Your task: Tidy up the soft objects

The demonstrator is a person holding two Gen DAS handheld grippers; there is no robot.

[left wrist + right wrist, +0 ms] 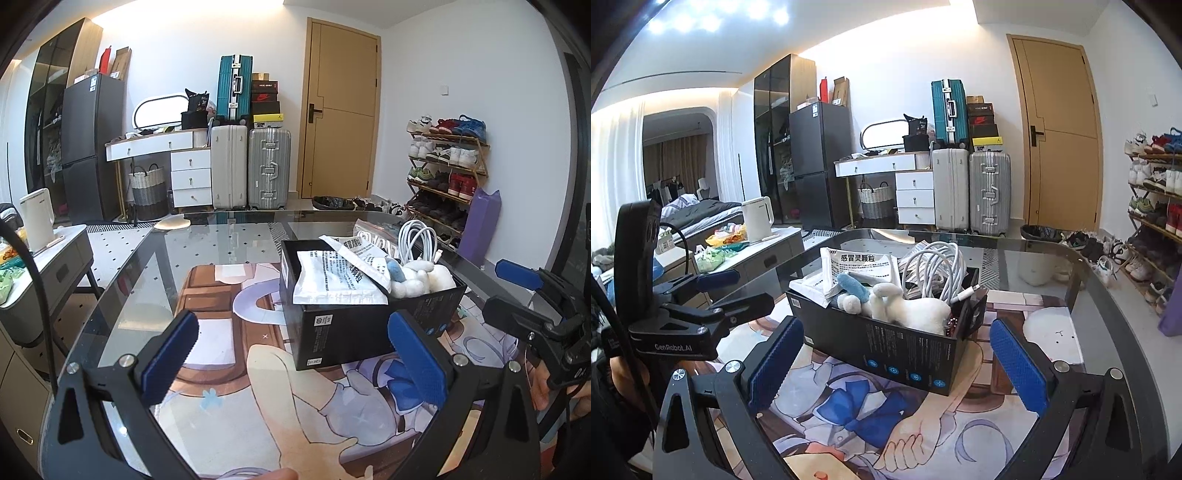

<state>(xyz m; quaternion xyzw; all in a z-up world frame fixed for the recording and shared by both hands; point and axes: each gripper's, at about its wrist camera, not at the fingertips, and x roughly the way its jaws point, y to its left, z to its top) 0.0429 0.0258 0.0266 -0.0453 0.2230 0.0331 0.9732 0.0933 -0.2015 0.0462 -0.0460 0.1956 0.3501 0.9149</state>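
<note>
Your left hand-held gripper (295, 354) gapes wide, empty; your right hand-held gripper (897, 365) likewise, short of the black box (908, 347). In the box, a packet (862, 264) reads "感冒灵颗粒"; the left unit's side reads "GenRobot.AI".

Left gripper (291, 354): jaws spread wide, nothing between the blue pads, fingers pointing forward and slightly down.
Right gripper (895, 360): jaws likewise wide apart and empty, blue pads facing each other.
Relative pose: the two grippers are side by side, each showing at the edge of the other's wrist view, about level.
Hands: a hand (554, 391) grips the right gripper's handle from below; another hand (626, 373) wraps the left gripper's handle.
</note>
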